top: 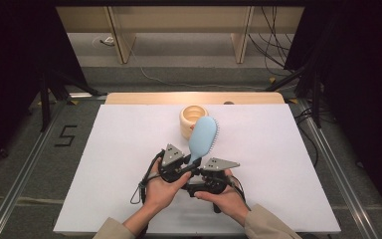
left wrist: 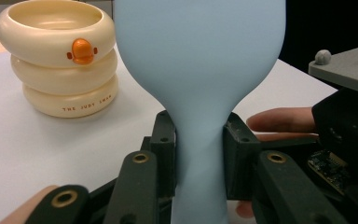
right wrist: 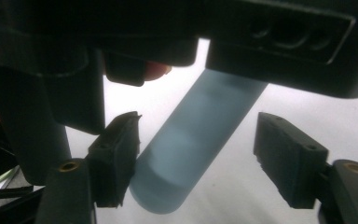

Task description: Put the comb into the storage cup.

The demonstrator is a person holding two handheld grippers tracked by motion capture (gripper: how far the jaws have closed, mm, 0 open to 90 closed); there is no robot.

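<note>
Left tongs (left wrist: 199,154): clamped on the brush's neck, one pad on each side, at the near middle of the bench (top: 129,149).
Right tongs (right wrist: 198,161): partly apart, the brush handle end between the pads. The left pad looks to be at or touching the handle, the right pad is clear of it. No grip yet, as I judge.
Hands: both at the near edge, tongs nose to nose in the high view; the right tongs (top: 205,180) sit just beside the left tongs (top: 176,167).
Brush (top: 202,137): light blue, held above the bench; handle end toward the person, head pointing away and slightly right.
Long axis: runs from the right tongs through the left grip to the far head.
Key relation: the handle end lies crosswise in the right tongs' gap, so these are nearer to take it.
Cup (top: 193,119): cream, ringed, standing beyond the brush head.
</note>
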